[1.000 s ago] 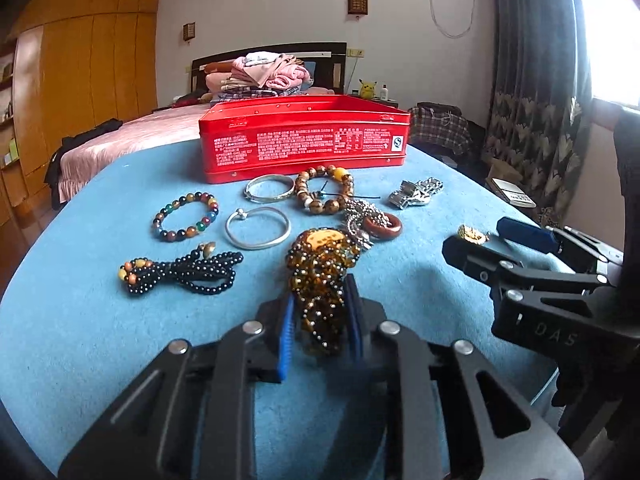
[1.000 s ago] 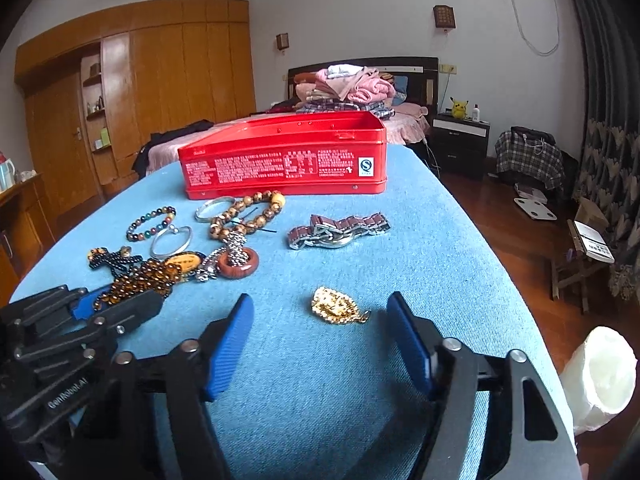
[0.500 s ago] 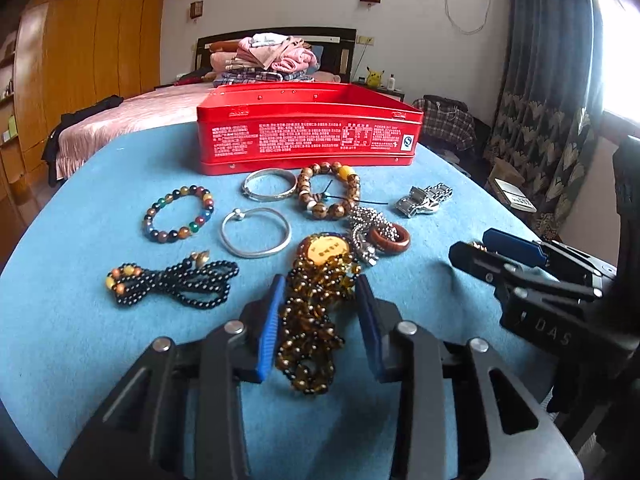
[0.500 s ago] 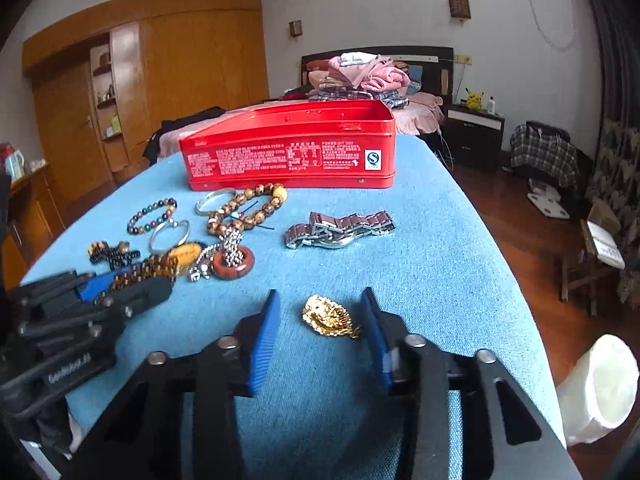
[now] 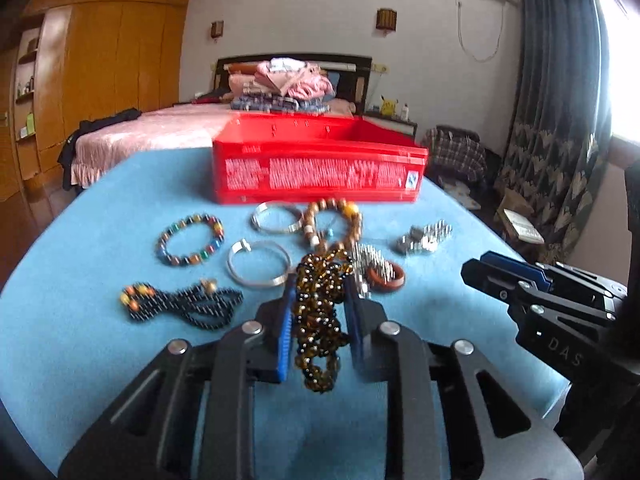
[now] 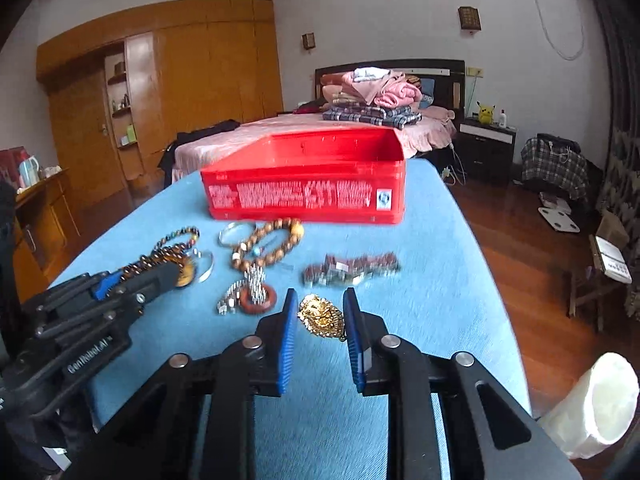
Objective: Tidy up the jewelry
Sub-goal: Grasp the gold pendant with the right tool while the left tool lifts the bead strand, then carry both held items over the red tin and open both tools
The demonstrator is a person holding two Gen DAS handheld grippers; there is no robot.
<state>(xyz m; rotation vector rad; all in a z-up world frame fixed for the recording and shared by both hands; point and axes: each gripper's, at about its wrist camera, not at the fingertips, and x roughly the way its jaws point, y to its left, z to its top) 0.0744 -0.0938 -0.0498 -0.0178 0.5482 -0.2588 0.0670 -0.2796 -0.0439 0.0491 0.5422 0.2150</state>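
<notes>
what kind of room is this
Most likely a home bedroom: a bed piled with folded clothes stands behind the blue-covered table, with a wooden wardrobe along the wall and a nightstand beside the bed.

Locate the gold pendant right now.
In the right wrist view, the gold pendant sits between the closing right tool pads, near the red ring.
</notes>
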